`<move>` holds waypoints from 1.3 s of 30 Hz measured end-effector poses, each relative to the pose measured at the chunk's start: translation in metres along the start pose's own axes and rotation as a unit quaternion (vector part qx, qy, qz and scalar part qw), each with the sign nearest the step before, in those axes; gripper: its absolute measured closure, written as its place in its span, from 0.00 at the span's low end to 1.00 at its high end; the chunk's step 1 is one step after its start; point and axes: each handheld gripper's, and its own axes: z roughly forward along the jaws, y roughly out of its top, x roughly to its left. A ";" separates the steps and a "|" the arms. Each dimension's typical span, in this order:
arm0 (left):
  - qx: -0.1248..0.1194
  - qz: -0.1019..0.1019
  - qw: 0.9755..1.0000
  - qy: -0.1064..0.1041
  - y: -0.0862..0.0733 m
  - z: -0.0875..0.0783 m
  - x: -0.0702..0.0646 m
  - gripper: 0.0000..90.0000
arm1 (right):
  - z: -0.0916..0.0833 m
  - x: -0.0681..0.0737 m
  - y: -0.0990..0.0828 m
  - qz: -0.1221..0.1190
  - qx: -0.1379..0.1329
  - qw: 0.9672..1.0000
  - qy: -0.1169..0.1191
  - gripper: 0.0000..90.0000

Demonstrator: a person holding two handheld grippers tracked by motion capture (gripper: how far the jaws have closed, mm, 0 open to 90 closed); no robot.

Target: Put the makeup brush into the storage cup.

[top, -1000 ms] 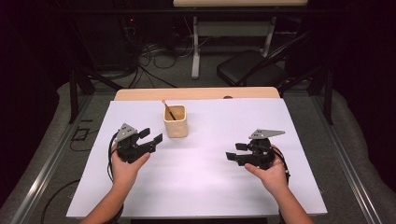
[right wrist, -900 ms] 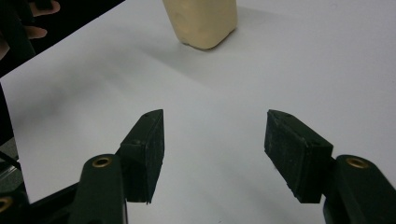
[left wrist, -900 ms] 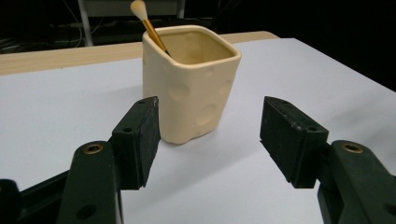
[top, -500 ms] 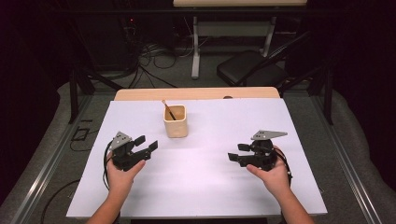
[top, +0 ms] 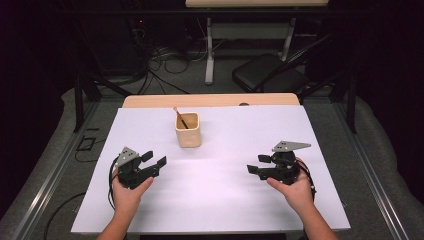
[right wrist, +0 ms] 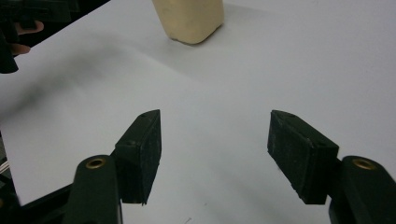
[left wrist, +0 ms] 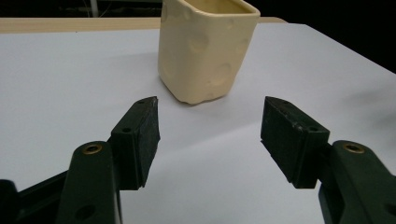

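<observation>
A cream square cup (top: 188,130) stands on the white table top (top: 220,200), a little behind its middle. A wooden stick (top: 180,118) leans inside the cup. My left gripper (top: 154,158) is held low at the left, open and empty, pointing toward the cup (left wrist: 205,46) a short way ahead of its fingertips (left wrist: 210,116). My right gripper (top: 256,164) is at the right, pointing left across the table, open and empty. Its jaws have just been opening a little. From the right gripper view (right wrist: 215,128) the cup (right wrist: 189,18) stands farther off.
A strip of wooden table edge (top: 210,100) shows behind the white sheet. Beyond it are a black chair (top: 265,75), cables on the floor and a desk frame. The other hand (right wrist: 18,32) shows at the top left of the right gripper view.
My left hand has drawn back toward the table's front edge and sunk a little. The right hand has stayed in place.
</observation>
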 end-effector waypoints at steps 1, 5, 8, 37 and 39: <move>0.000 0.000 1.000 0.000 0.000 0.000 0.000 0.41 | 0.000 0.000 -0.001 0.003 -0.001 1.000 -0.002 0.37; 0.000 -0.001 1.000 0.001 -0.002 -0.002 0.000 0.41 | -0.002 -0.003 -0.003 0.000 -0.001 1.000 -0.007 0.34; 0.000 -0.004 1.000 0.002 -0.004 -0.003 0.001 0.41 | -0.003 -0.004 -0.005 0.000 -0.003 1.000 -0.012 0.31; 0.019 0.020 1.000 0.007 -0.012 -0.006 -0.002 0.41 | -0.002 -0.014 -0.025 0.015 -0.005 0.999 -0.041 0.21; 0.021 0.023 1.000 0.006 -0.014 -0.006 -0.002 0.41 | -0.001 -0.015 -0.026 0.017 -0.006 0.999 -0.042 0.21</move>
